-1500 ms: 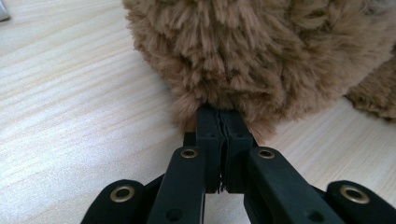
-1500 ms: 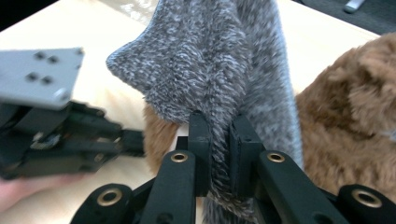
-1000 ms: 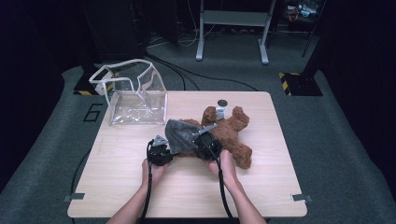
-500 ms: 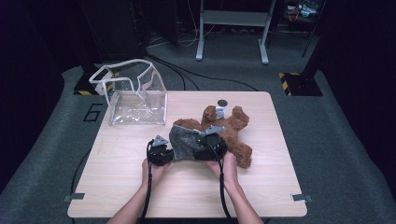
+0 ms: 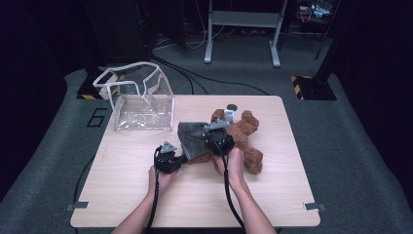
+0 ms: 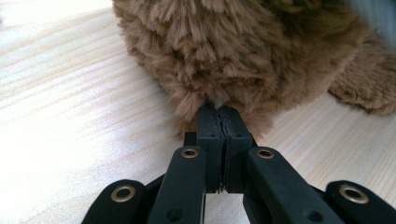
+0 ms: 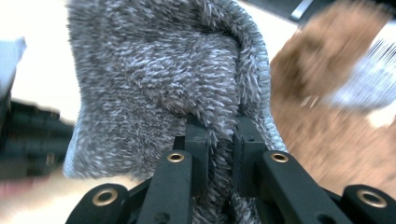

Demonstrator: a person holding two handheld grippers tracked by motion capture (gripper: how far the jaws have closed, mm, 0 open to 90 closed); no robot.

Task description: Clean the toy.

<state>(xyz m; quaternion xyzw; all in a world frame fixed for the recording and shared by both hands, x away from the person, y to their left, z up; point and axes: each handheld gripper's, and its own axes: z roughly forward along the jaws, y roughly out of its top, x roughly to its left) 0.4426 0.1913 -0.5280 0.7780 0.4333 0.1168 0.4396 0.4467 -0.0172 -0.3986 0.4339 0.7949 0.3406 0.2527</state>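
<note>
A brown plush teddy bear (image 5: 247, 132) lies on the wooden table (image 5: 146, 195), right of centre. A grey fuzzy cloth (image 5: 191, 138) covers its left part. My left gripper (image 5: 181, 158) lies low on the table, shut on a tuft of the bear's fur (image 6: 243, 46), with the jaws (image 6: 218, 112) pressed together. My right gripper (image 5: 214, 140) is above the bear's middle and its jaws have just been closing. In the right gripper view the gripper (image 7: 218, 125) pinches a fold of the grey cloth (image 7: 154, 70). Blurred brown fur (image 7: 336, 140) lies behind.
A clear plastic bag (image 5: 141, 100) with a white rim stands open at the table's back left. A small dark round object (image 5: 232, 107) sits near the back edge, behind the bear's head. Bare wood stretches across the front of the table and the right side.
My right gripper has risen a little with the grey cloth, which is now pulled up and bunched over the bear. The left gripper has stayed put.
</note>
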